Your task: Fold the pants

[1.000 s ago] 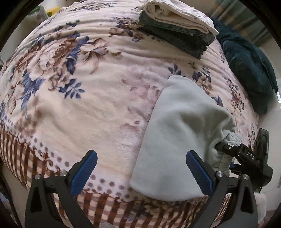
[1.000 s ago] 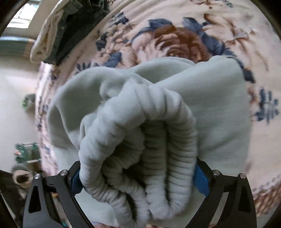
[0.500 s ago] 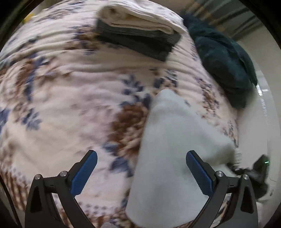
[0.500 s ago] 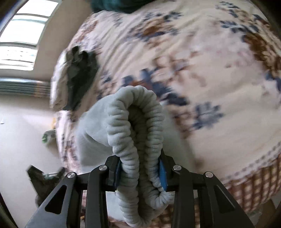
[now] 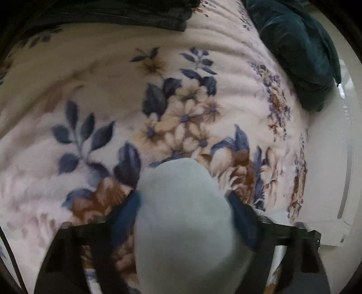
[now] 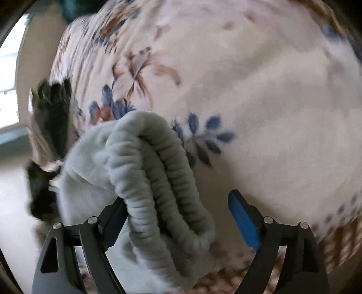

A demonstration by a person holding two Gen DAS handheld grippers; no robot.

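Observation:
The pale grey-blue pants lie folded on the floral blanket. In the left wrist view their rounded folded end fills the gap of my left gripper. Its jaws are closing and both blue pads touch the cloth. In the right wrist view the ribbed elastic waistband bunches between the fingers of my right gripper. Those jaws are opening: the waistband leans on the left finger, and the right blue pad stands apart from it. Both views are motion-blurred.
A stack of folded dark and cream clothes lies at the far side of the bed, seen also as dark clothes at the left. A dark teal blanket sits at the bed's right end. The bed edge runs close on the right.
My left gripper swept across the bed onto the folded pants and its jaws came in around them. My right gripper pinched the waistband, then spread wide again while rolling.

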